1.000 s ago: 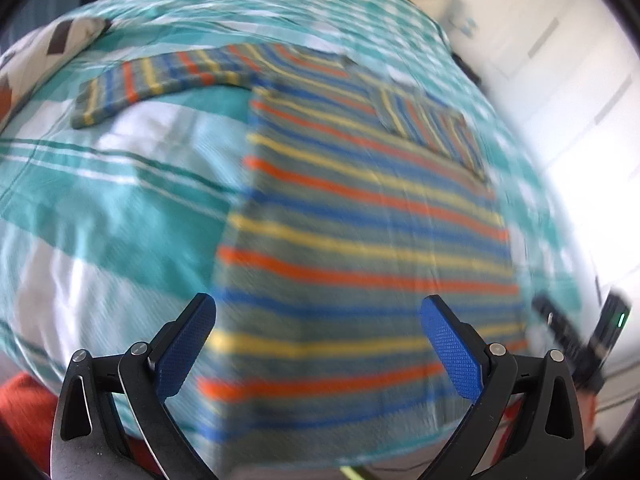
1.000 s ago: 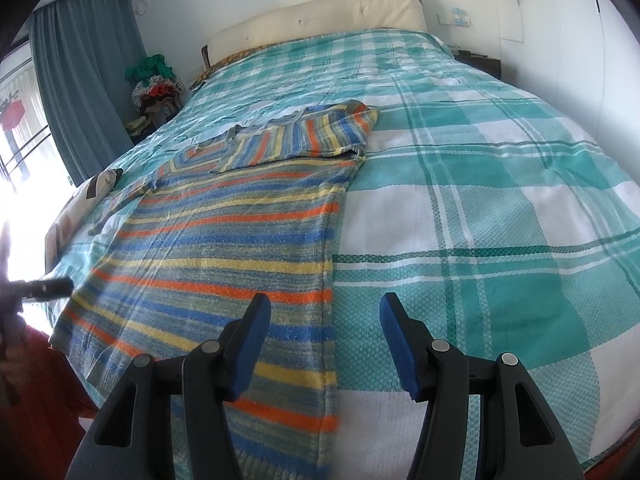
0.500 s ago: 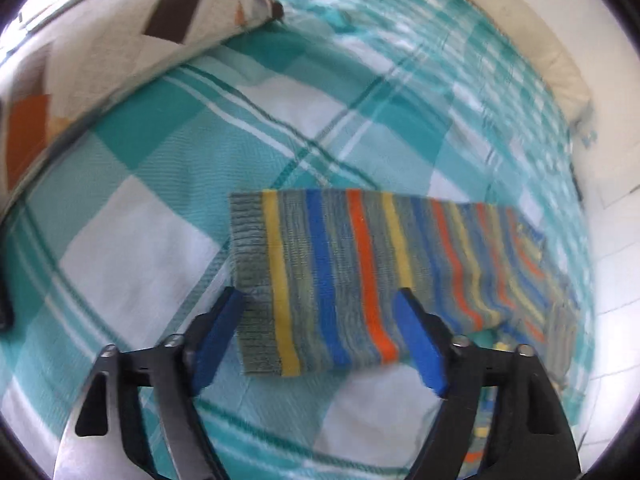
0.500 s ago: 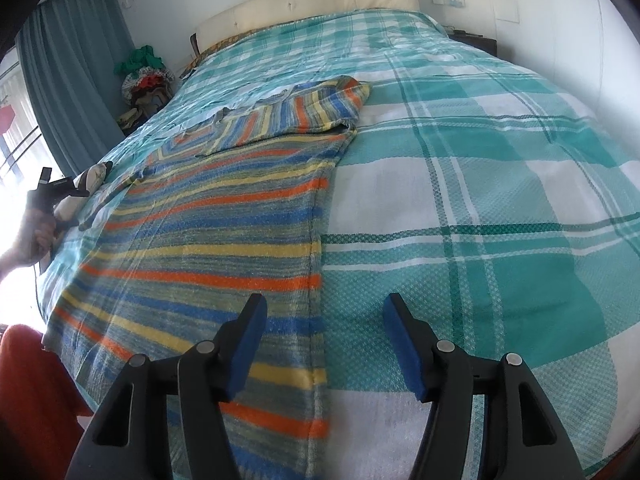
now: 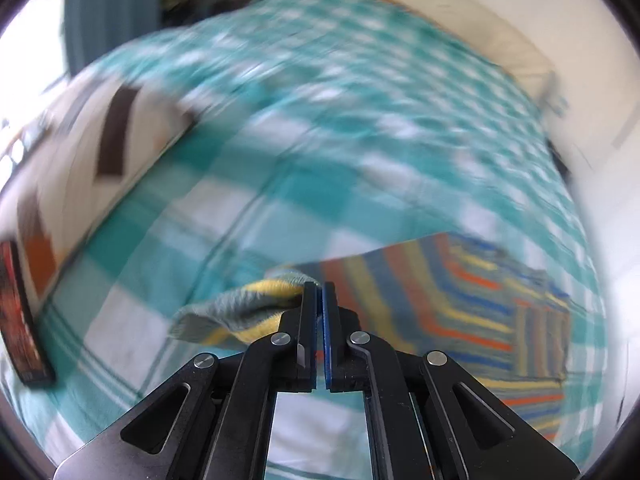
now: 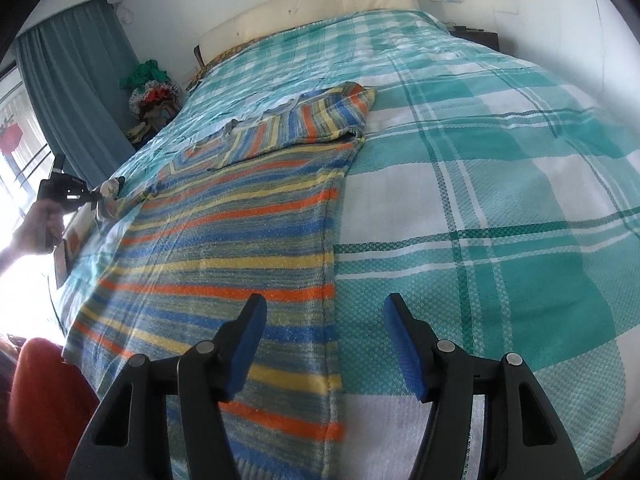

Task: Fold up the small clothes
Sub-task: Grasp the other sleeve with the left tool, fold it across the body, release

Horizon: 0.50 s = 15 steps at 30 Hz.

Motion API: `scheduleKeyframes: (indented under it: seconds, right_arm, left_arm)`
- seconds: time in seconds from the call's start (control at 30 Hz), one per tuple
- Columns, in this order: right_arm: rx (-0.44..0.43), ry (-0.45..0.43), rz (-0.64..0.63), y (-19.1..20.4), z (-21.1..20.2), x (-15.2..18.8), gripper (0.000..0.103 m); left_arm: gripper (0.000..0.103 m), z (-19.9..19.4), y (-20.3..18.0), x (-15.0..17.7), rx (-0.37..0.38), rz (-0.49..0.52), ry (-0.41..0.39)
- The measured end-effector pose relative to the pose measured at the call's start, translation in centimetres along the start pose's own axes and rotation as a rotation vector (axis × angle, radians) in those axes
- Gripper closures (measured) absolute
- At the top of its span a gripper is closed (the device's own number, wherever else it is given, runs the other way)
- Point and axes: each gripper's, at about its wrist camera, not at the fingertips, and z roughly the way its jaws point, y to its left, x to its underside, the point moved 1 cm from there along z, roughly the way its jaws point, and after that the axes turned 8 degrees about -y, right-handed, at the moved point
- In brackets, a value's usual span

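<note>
While the left hand-held gripper (image 5: 319, 286) has just been closing, its two blue-padded jaws now meet with the cuff of one sleeve (image 5: 244, 312) pinched between them, the knit bunched and lifted off the bedspread. One striped sweater (image 6: 224, 248) is the only garment being handled: grey-green knit with orange, yellow and blue bands, spread flat on the near left part of the bed (image 6: 500, 184). Its other sleeve (image 6: 320, 116) lies folded across the chest, near the top of the garment.

Right hand-held gripper (image 6: 324, 336): jaws parted at a middling width, nothing between the pads. It hangs over the sweater's right edge, one finger above the stripes, the other above the teal-and-white checked bedspread. Whether the tips touch the cloth I cannot tell.

From the right wrist view, one hand (image 6: 38, 224) is seen at far left, gripping the handle of the left tool at the bed's edge, with the sleeve stretched toward it.

Counted elsewhere: one patterned cushion (image 5: 92, 148) with brown and orange patches at the left of the bed; one cream headboard (image 6: 304, 4); one teal curtain (image 6: 76, 92); one heap of clothes (image 6: 154, 92) beside the headboard. Left wrist view is heavily motion-blurred.
</note>
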Motion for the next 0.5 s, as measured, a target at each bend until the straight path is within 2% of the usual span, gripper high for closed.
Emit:
scheduleKeyframes:
  seconds: [0.1,0.17,0.23,0.27,0.3,0.37,0.43,0.5]
  right_arm:
    - [-0.006,-0.015,0.021,-0.2,-0.4,-0.3,0.042]
    - [-0.005,-0.023,0.029,-0.3,-0.6,-0.5,0.042]
    - [-0.006,-0.031,0.034,-0.4,-0.8,-0.7,0.042]
    - [-0.006,-0.035,0.034,-0.4,-0.9,-0.7,0.042]
    - [-0.006,-0.037,0.03,-0.4,-1.0,-0.7,0.042]
    - [-0.003,-0.04,0.02,-0.4,-1.1,-0.7,0.042]
    - [-0.004,-0.045,0.024,-0.6,-1.4,-0.8,0.042]
    - [-0.01,-0.053,0.039,-0.9,-1.7,-0.9,0.042]
  left_arm:
    - [0.103,-2.0,-9.1,-1.5,0.127,0.16,-0.048]
    - [0.103,-2.7,-14.5,-1.1,0.21,0.242,-0.053]
    - [0.1,-1.9,-20.5,0.6,0.335,0.325,0.015]
    - [0.089,-1.1,-23.0,1.7,0.385,0.358,0.062]
    - [0.064,-0.3,-25.2,3.0,0.424,0.391,0.107]
    - [0.041,0.3,-27.5,4.5,0.452,0.436,0.123]
    - [0.041,0.5,-27.9,4.3,0.46,0.432,0.093]
    - [0.041,1.0,-26.0,3.3,0.428,0.364,0.076]
